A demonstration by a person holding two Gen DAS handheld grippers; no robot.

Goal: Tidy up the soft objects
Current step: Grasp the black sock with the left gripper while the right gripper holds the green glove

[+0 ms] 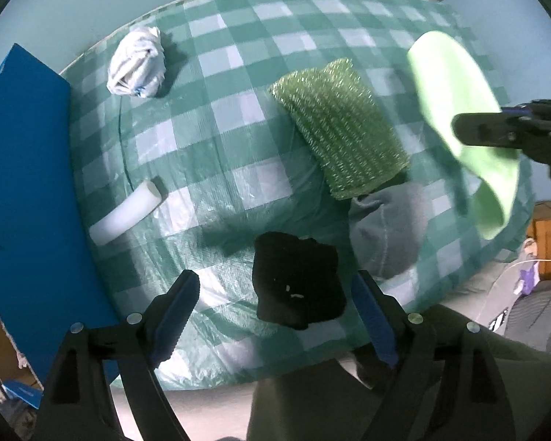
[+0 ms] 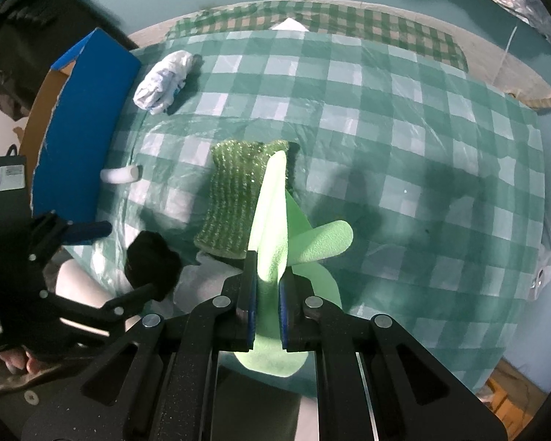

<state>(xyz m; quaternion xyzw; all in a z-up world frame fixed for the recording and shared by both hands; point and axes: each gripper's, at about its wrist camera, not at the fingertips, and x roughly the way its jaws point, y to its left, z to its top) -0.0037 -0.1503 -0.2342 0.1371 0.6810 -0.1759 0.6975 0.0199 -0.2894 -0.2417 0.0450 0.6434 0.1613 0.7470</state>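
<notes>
Left wrist view: the left gripper [image 1: 275, 316] points down at the table with its blue-padded jaws spread wide, a crumpled black cloth [image 1: 297, 281] lying on the checked tablecloth [image 1: 238, 117] between them, touched by neither pad as far as the fisheye lets one judge. Just beyond it sits a grey cloth [image 1: 385, 231], partly under a glittery green scrubbing pad [image 1: 339, 125]. Further left lie a white foam tube [image 1: 126, 213] and a balled white cloth [image 1: 136, 60], with a blue board [image 1: 22, 169] along the table's left edge.

Right wrist view: the right gripper [image 2: 266, 308] is clenched on a light green foam sheet [image 2: 272, 220], which sticks up between the pads and curls out to the right above the table. This view also shows the left gripper from the side at the lower left, a hand [image 2: 16, 360] behind it, and a small white label [image 2: 13, 171] on its black body, its print too small to read. No other writing is legible. The grey cloth is barely visible here.
</notes>
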